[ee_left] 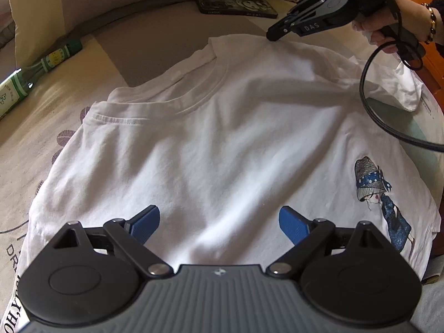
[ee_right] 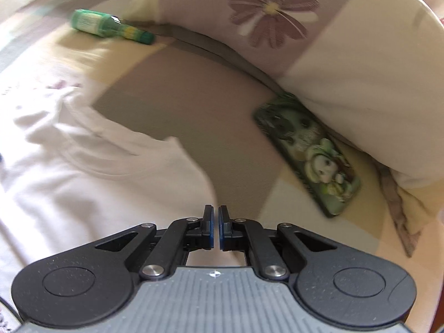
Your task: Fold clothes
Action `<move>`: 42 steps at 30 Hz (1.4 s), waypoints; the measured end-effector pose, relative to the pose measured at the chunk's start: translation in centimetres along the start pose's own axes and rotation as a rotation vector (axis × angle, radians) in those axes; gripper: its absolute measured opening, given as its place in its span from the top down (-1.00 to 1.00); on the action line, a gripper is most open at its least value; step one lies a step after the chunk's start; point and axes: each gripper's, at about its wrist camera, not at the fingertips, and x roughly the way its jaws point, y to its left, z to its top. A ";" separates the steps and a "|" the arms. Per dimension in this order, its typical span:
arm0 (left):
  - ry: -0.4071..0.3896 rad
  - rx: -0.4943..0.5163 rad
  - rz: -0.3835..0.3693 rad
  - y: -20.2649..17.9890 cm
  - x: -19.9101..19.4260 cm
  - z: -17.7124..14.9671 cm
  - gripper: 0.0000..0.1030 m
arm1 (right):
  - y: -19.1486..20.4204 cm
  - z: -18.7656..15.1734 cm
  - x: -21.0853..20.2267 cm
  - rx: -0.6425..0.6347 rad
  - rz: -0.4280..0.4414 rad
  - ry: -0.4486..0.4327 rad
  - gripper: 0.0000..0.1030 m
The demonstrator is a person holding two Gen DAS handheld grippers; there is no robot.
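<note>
One white shirt point(ee_left: 222, 144) lies spread on the bed point(ee_left: 155, 44), collar away, no fold showing. Left gripper point(ee_left: 219, 222) fingers wide above its hem; right gripper point(ee_right: 216, 222) fingers nearly closed at the shoulder, apparently pinching nothing. Folding remains.

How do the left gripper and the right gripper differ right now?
The left gripper has its blue pads spread wide, while the right gripper has its pads nearly together with nothing visible between them. The left gripper hangs over the middle of the white T-shirt; the right gripper sits at the shirt's shoulder edge. Both share the same black frame and blue pads.
</note>
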 end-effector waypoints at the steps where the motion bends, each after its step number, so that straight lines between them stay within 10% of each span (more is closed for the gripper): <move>1: -0.006 -0.007 0.008 0.3 -0.1 0.2 -0.80 | -0.5 0.1 0.1 0.015 -0.010 0.006 0.87; 11: -0.109 -0.182 0.106 7.4 -1.2 3.5 -0.70 | -1.9 0.2 0.4 0.183 0.111 -0.028 0.32; 18: -0.130 -0.190 0.148 12.9 -0.2 6.4 -0.02 | -1.3 0.9 1.0 0.218 0.141 -0.045 0.12; 21: -0.070 -0.040 0.194 12.4 1.6 6.5 0.23 | -1.1 1.1 1.2 0.215 0.153 -0.045 0.04; 34: -0.035 -0.086 0.115 12.8 2.7 5.4 0.68 | -0.6 1.7 2.2 0.126 0.188 -0.037 -0.21; 39: -0.035 -0.048 0.111 12.6 2.9 5.5 0.77 | -0.7 1.8 3.9 0.089 0.218 0.027 -0.16; 42: -0.042 -0.065 0.108 12.6 2.8 5.3 0.78 | -0.3 2.2 3.7 0.048 0.237 0.038 0.82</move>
